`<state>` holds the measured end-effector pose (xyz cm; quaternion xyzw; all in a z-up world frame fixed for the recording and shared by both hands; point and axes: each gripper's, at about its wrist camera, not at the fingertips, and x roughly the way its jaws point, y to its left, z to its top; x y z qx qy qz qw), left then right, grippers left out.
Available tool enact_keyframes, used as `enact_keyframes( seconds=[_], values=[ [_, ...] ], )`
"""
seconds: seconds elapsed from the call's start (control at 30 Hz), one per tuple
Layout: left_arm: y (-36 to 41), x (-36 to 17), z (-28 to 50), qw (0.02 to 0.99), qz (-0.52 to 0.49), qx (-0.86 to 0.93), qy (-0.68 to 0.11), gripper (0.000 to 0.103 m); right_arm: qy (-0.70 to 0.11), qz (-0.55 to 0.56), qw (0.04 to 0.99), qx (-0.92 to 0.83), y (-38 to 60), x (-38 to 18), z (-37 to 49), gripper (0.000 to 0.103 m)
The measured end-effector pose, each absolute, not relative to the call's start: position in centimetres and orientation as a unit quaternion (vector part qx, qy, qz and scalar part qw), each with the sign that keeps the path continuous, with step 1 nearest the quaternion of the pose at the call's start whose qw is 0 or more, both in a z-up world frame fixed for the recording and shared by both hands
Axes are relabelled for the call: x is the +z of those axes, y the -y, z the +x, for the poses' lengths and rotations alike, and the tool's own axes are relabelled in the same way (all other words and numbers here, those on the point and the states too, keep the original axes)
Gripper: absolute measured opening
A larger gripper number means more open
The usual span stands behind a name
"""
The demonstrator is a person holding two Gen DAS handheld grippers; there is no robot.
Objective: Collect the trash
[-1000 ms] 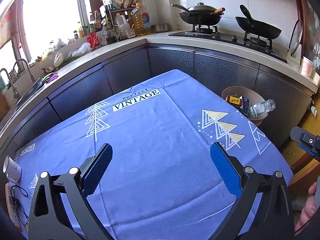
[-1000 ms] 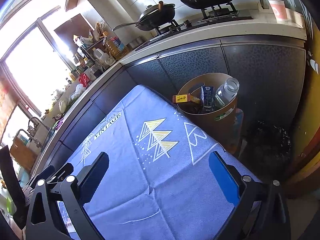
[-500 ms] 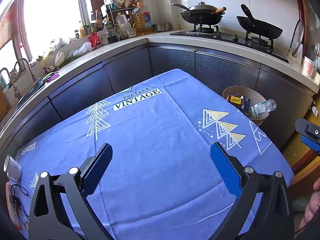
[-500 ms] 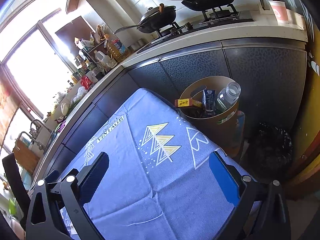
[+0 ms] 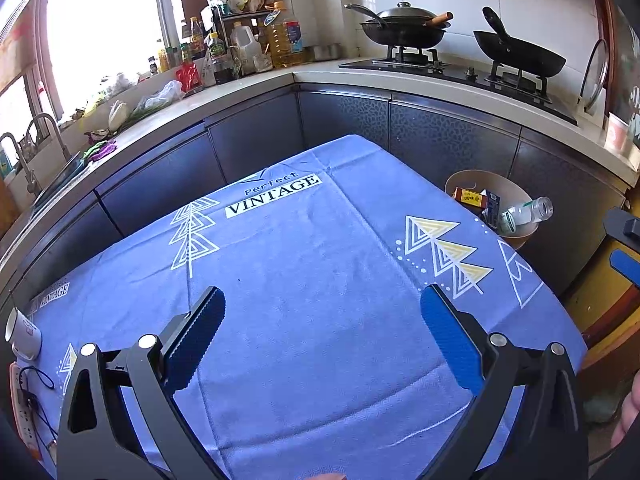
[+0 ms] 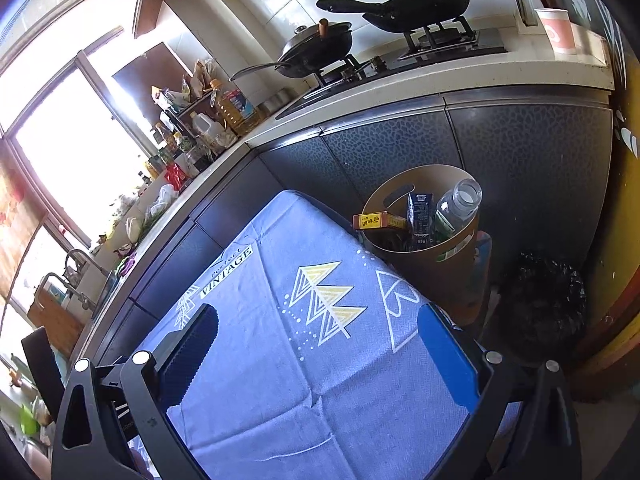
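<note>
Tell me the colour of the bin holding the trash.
Tan cardboard-brown bin; the right wrist view shows it best.

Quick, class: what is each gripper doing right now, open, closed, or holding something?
Left gripper: open, holding nothing, above the blue tablecloth.
Right gripper: open, holding nothing, facing the trash bin.
</note>
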<state>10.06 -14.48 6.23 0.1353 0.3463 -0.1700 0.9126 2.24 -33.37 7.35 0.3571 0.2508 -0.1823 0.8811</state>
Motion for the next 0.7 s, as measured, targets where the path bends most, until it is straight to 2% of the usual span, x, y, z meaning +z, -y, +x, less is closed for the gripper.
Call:
enact_keyframes(
  seconds=[0.7],
  values=[
    [14.93, 6.09, 9.78, 0.909, 0.149, -0.176, -0.347, 0.097, -0.266, 0.366, 0.874, -0.178, 33.19, 6.42, 2.45, 0.099]
  ],
)
